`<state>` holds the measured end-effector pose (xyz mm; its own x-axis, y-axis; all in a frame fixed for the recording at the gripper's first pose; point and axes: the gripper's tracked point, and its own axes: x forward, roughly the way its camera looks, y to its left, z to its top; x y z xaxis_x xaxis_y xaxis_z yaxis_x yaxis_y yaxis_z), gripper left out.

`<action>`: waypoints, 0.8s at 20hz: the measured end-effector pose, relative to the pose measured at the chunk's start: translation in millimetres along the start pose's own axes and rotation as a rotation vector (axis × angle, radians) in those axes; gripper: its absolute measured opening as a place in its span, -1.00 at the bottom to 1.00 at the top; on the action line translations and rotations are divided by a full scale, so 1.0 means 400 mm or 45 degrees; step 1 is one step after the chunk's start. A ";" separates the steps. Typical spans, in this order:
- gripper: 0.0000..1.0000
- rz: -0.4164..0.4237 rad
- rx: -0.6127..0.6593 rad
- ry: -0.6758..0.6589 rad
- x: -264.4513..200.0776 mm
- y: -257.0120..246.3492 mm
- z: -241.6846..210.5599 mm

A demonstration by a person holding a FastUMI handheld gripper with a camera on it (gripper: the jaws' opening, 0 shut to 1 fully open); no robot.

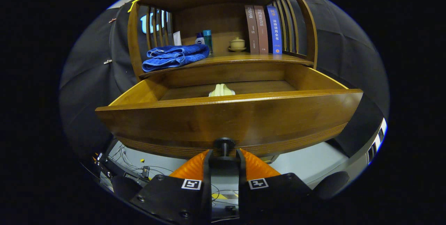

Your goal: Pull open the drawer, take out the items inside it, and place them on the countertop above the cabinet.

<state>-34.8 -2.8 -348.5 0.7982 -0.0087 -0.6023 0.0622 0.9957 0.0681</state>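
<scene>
Your drawer (pixel 230 120) stands pulled out, so step one looks done. Above its left side a blue towel (pixel 174 57) lies on the countertop (pixel 244 59). Inside, mid-drawer, the pale item (pixel 222 90) waits. Your gripper (pixel 224 155) pinches the drawer's knob (pixel 224 144), fingers nearly closed.

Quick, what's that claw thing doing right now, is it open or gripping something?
Gripper: closed on the drawer knob, one finger on each side; the drawer is pulled open.

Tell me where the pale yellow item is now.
The pale yellow item lies inside the open drawer, just behind its front panel, beyond the gripper.
</scene>
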 end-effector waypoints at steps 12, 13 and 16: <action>0.71 0.007 0.036 0.061 -0.071 0.004 -0.027; 0.94 0.004 0.041 0.034 -0.098 0.006 0.003; 0.96 0.041 0.058 -0.026 -0.151 0.035 0.121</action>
<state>-52.9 7.0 -272.7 0.8124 0.0213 -0.5827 0.0629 0.9903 0.1239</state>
